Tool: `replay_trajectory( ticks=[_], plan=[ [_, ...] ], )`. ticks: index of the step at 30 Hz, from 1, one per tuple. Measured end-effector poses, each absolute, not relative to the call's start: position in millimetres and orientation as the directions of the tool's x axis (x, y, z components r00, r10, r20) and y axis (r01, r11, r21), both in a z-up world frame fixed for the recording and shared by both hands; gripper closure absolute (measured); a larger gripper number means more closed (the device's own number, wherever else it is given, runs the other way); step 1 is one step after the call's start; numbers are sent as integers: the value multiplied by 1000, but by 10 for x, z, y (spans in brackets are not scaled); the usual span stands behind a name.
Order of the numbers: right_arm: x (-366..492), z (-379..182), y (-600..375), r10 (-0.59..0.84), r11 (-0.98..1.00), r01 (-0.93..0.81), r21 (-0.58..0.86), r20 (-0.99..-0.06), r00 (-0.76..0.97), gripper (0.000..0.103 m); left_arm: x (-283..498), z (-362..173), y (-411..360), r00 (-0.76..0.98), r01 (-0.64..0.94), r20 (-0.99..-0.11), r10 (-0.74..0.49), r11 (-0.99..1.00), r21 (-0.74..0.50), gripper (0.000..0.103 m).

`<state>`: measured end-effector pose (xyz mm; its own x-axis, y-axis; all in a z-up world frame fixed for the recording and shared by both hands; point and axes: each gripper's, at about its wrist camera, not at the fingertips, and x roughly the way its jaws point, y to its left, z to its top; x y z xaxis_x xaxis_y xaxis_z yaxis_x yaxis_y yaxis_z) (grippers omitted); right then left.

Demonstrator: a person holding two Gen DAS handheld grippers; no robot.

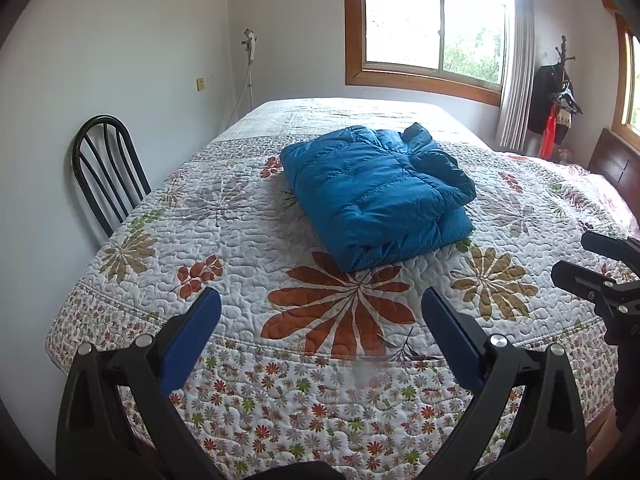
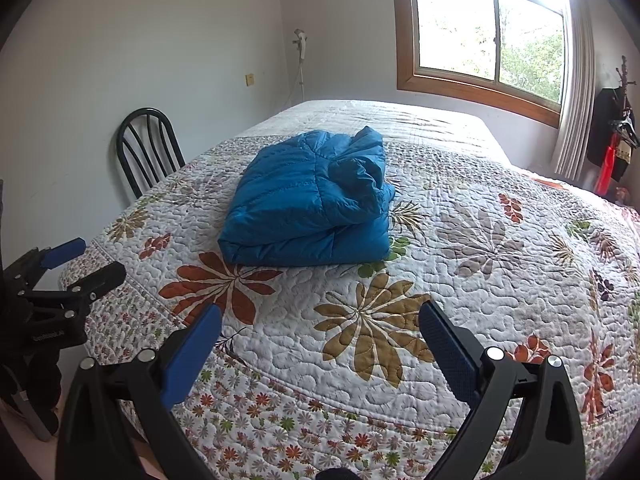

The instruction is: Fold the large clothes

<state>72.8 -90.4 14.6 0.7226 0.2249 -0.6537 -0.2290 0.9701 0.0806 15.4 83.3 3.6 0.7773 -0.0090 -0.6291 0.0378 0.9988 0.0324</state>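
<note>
Left wrist view is showing the blue jacket (image 1: 376, 196) lying folded mid-quilt (image 1: 240, 240), while left gripper (image 1: 320, 312) and right gripper (image 2: 320, 316) are hovering spread and empty, suggesting only tidying remains.

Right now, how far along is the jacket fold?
Looks done: the blue puffer jacket lies folded in a compact bundle on the floral quilt. In hand: nothing; the left gripper and right gripper are both open, clear of it. Left: possibly tidying the bunched part on top.
</note>
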Motion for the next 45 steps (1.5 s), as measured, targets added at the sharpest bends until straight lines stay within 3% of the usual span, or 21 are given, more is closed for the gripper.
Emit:
replay_trajectory(
  ticks=[45],
  plan=[
    [773, 98, -891, 229, 969, -235, 80, -660, 716, 4, 181, -18, 842, 774, 38, -633, -9, 999, 33, 3]
  ],
)
